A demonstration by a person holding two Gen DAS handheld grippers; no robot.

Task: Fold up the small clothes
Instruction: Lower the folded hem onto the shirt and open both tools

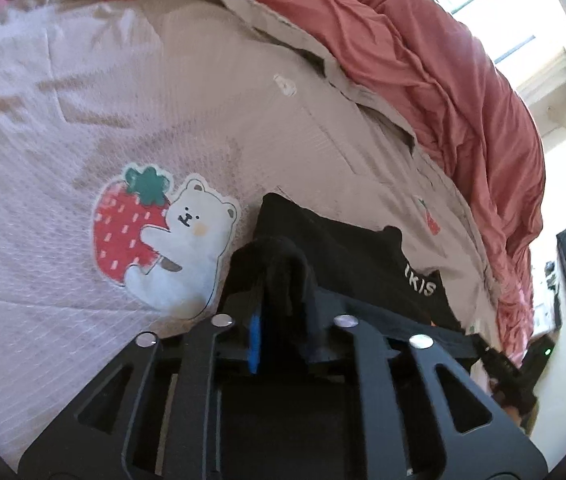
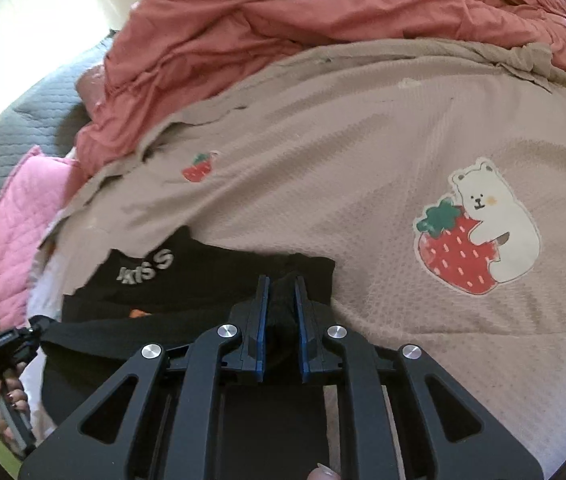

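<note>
Black knit garment (image 2: 211, 280) w/ white lettering pinched by both grippers, left (image 1: 279, 280) & right (image 2: 283, 308), mid-fold over beige bedspread (image 2: 363, 160); next: lay flat, release.

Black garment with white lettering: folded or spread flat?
Partly folded. The black garment with white lettering is doubled over; its edge bunches between the right gripper pads and the left gripper.

The black cloth (image 2: 219, 292) hides the left gripper's (image 1: 283, 280) tips, and its white letters (image 1: 421, 282) are partly covered.
</note>
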